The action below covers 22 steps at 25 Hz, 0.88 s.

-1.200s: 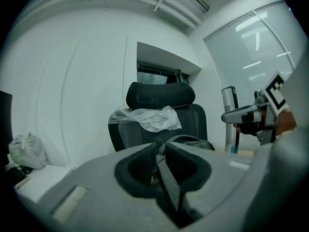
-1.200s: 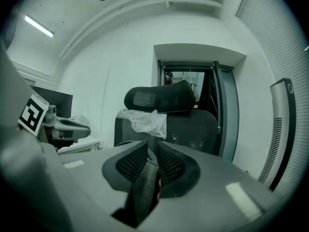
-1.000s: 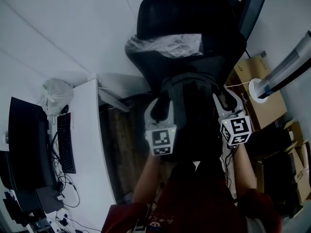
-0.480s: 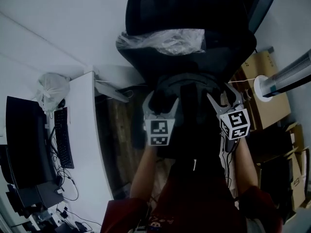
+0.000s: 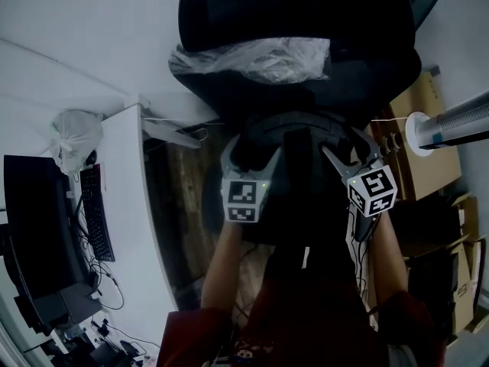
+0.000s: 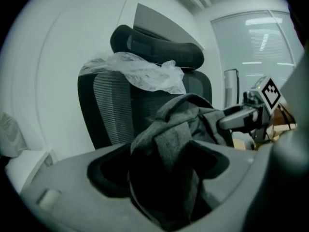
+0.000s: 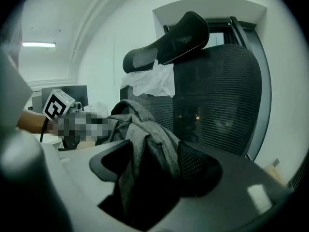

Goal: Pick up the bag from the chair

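Observation:
A dark grey bag (image 5: 302, 176) lies slumped on the seat of a black mesh office chair (image 5: 306, 21). My left gripper (image 5: 250, 151) straddles the bag's left side and my right gripper (image 5: 348, 148) its right side. The jaws of both have just been opening and now stand wide. In the left gripper view, grey bag fabric (image 6: 169, 149) bunches between the spread jaws of the left gripper (image 6: 159, 178), with a gap at the left pad. The right gripper view shows a fold of the bag (image 7: 145, 149) hanging loose between the right gripper's (image 7: 154, 178) jaws.
Crumpled clear plastic (image 5: 252, 58) drapes over the chair back. A white desk (image 5: 145, 228) on the left carries a keyboard (image 5: 90, 212), a monitor (image 5: 34, 212) and a white plastic bag (image 5: 72, 136). Cardboard boxes (image 5: 424, 98) and a tower fan (image 5: 451, 117) stand on the right.
Both grippers have sunk toward the chair seat and spread their jaws wide around the bag. The chair back fills more of the head view.

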Each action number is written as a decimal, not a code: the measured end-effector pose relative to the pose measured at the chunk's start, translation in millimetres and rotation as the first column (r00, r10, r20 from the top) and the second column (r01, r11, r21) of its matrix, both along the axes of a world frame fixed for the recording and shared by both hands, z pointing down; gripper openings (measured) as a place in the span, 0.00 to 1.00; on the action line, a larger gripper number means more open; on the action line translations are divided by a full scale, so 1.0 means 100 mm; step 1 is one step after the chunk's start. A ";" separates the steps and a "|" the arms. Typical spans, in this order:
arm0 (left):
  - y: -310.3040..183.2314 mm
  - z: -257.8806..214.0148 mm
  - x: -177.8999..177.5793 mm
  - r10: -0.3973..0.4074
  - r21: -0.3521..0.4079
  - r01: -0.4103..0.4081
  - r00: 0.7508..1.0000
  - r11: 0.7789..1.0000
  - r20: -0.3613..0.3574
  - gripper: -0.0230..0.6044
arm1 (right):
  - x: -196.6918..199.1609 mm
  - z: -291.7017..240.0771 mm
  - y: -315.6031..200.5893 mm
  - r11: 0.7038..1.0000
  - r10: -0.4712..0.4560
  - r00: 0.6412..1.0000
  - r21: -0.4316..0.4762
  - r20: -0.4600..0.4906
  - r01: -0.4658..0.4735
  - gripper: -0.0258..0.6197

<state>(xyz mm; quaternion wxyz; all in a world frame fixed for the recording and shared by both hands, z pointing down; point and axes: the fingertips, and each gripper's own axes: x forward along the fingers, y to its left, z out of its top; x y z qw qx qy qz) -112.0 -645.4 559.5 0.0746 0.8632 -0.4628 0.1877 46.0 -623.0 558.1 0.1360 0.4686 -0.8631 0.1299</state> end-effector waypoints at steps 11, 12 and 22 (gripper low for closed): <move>-0.02 0.07 0.04 -0.045 0.009 0.044 0.998 0.999 0.052 0.42 | -0.02 0.10 -0.08 1.000 -0.007 0.996 0.001 -0.087 0.007 0.37; -0.01 0.07 0.04 -0.046 0.003 0.046 0.998 0.999 0.052 0.41 | -0.02 0.10 -0.07 1.000 0.001 0.996 0.002 -0.092 0.000 0.36; 0.24 0.01 0.01 -0.063 -0.011 0.064 0.997 0.998 0.038 0.35 | -0.04 0.05 0.18 1.000 0.027 0.994 0.006 -0.105 -0.026 0.30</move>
